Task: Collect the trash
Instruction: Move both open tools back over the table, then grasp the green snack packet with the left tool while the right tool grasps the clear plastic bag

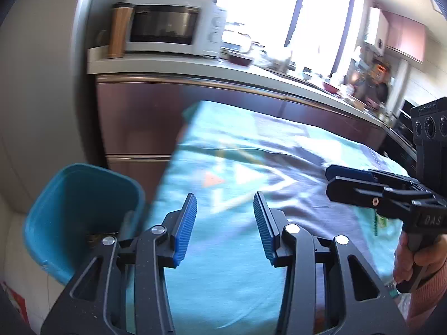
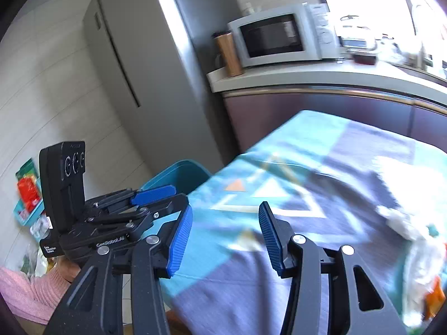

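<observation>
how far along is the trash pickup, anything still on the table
Something already lies in the teal bin. Both the left gripper and right gripper are open and empty. White crumpled trash still sits on the tablecloth.

The tablecloth (image 1: 237, 251) is soft matt cloth. The bin (image 1: 69, 203) looks like smooth teal plastic. Both grippers' blue pads (image 2: 180, 243) are ribbed, their frames matt black. The crumpled white trash (image 2: 419, 254) may be paper; it's blurred.
</observation>
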Motion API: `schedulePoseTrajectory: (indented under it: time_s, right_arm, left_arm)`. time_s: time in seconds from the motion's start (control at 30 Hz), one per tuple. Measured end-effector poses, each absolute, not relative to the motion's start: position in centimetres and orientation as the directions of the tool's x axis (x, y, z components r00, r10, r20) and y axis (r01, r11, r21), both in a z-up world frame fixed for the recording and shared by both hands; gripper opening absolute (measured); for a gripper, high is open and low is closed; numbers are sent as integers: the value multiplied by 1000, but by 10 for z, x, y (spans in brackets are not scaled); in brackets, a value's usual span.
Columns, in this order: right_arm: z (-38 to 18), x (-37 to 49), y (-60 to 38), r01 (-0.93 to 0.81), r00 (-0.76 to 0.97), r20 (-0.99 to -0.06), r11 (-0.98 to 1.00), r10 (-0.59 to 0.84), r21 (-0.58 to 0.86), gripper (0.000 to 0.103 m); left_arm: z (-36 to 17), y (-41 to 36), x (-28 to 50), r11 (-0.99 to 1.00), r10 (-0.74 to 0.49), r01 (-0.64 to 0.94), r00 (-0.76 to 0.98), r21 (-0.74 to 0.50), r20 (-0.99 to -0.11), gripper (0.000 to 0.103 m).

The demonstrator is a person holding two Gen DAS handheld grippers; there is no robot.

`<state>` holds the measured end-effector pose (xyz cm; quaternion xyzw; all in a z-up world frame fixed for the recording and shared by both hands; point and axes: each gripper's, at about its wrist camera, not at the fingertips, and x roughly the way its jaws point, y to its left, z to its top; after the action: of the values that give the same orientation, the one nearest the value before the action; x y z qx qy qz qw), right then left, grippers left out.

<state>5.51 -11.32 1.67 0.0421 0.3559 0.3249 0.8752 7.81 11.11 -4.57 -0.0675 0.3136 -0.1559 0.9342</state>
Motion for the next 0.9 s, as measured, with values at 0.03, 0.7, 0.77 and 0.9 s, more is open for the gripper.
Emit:
schedulePoseTrajectory:
  time_s: [0.03,0.7,0.77,0.9]
  right_arm:
    - [18,53,-125,-517,553,-591,798,587,308,48]
    - [-15,-5,-333,34,751,-648,972,129,234,57]
    - [-21,-6,-336,37,743,-656,971,130,234,59]
    - [-30,-2,-337,41,725,-679,976,117,213,60]
  left_arm:
    - [-45,99,79,933,-360,278,742,-229,-565,43]
    - [-68,-101,61,674,-667,686,407,-273,-624,49]
    - [-71,-110,66,661,-675,691,376,-293,-635,49]
    - [-79,-127,77,653,-671,684,324,-325,-667,49]
